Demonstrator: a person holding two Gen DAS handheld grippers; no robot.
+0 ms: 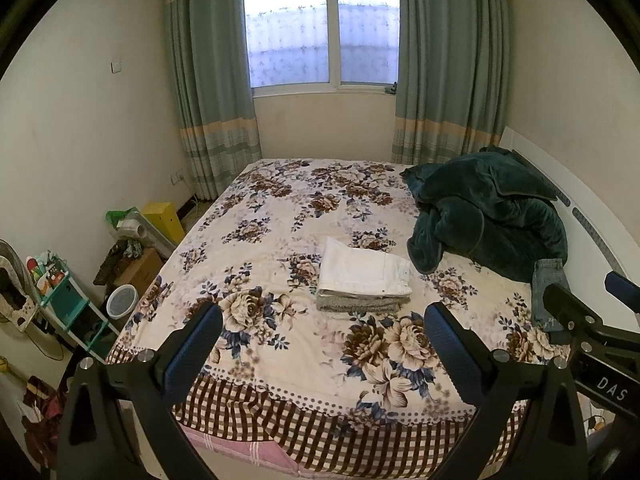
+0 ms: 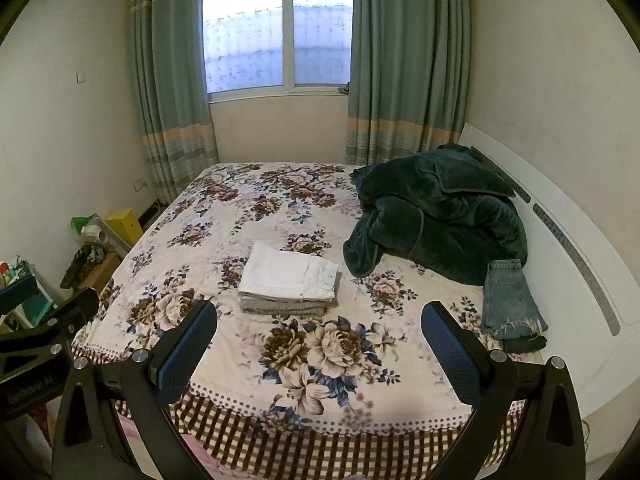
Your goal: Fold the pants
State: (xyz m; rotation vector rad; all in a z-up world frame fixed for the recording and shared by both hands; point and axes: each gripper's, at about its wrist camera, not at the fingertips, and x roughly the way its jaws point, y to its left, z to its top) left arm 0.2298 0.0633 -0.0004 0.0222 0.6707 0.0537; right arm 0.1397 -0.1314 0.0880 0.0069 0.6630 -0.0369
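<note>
In the left wrist view, the left gripper (image 1: 322,340) is held above the near edge of the bed (image 1: 280,364), its fingers (image 1: 192,350) spread wide with nothing between them. Beyond the gap between the fingers, slightly toward the right one, a folded stack is seen: white pants (image 1: 366,270) laid squarely on top of a grey folded garment (image 1: 356,305). Well past the right finger, a pair of denim pants (image 1: 550,294) is seen hanging from under a dark green blanket (image 1: 488,212) heaped near the headboard (image 1: 592,220). Part of the right gripper (image 1: 580,312) is caught at the far right edge.

In the right wrist view, the right gripper (image 2: 320,344) is likewise held over the foot of the bed, its fingers (image 2: 450,352) set wide and empty. The white stack (image 2: 290,270) is found ahead of the left finger, and the denim pants (image 2: 510,300) just beyond and outside the right finger, their frayed hem turned toward the camera; they are loosely bunched, not folded.

The white pair is judged to be finished, so the step in hand appears to be the fetching of the next garment. For that, the denim pants would need to be reached by the right fingers, drawn clear of the blanket, and spread flat on the open floral cover before any fold is made. Snagging on the blanket is a likely risk.
</note>
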